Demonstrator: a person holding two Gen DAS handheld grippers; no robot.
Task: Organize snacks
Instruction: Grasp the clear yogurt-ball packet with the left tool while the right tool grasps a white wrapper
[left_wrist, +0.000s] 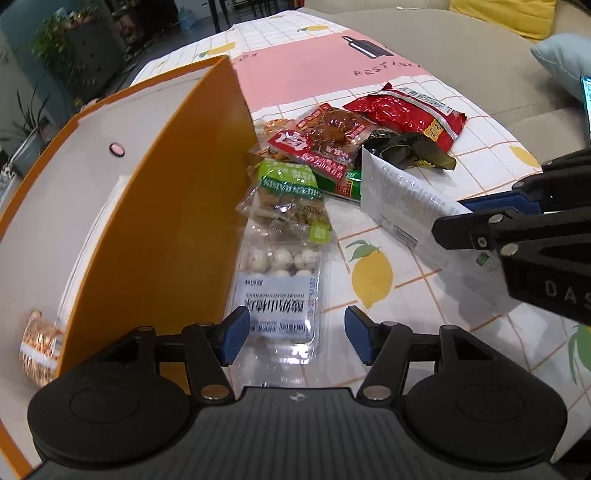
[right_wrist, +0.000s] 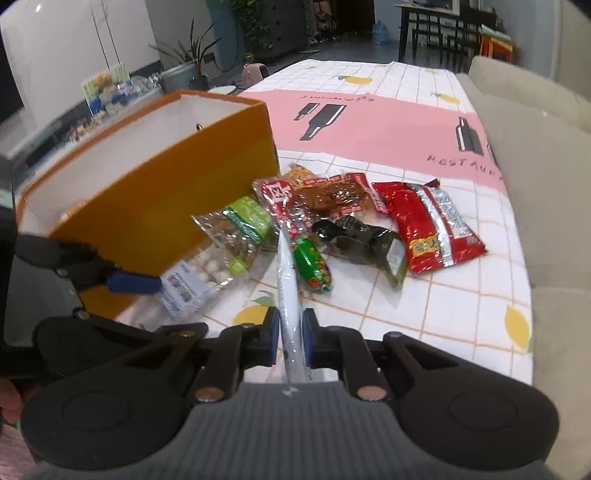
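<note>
**Right gripper pinches white packet; left gripper spread above clear pack by orange box**

Right gripper (right_wrist: 290, 334): blue pads pressed onto a flat white printed snack packet (right_wrist: 288, 280), held edge-up and clear of the lemon-print tablecloth (right_wrist: 424, 317). In the left wrist view the same packet (left_wrist: 402, 206) sticks out of the pads, printed face showing, above the cloth.

Left gripper (left_wrist: 297, 338): jaws spread wide, nothing clamped. Between and below its pads lies a clear plastic pack of white balls with a white label (left_wrist: 280, 284), flat on the cloth, touching the outer wall of the orange cardboard box with white inside (left_wrist: 159, 229).

Box stands open at the cloth's left side. 1 speckled packet (left_wrist: 38, 343) lies on its floor near the corner closest to the left camera.

Pile on the cloth beside the box, packs overlapping:
- clear bag with green label (left_wrist: 288, 184), against the box wall, just beyond the ball pack
- red-and-clear pack of brown pieces (left_wrist: 325, 136)
- dark green wrapped packet (left_wrist: 406, 147)
- red-and-silver foil bag (left_wrist: 410, 110), nearest the sofa-side edge
- small green-and-red wrapper (right_wrist: 312, 267), just beside the held packet's far end

Pink printed mat (right_wrist: 369, 122) covers the cloth's far middle.
</note>
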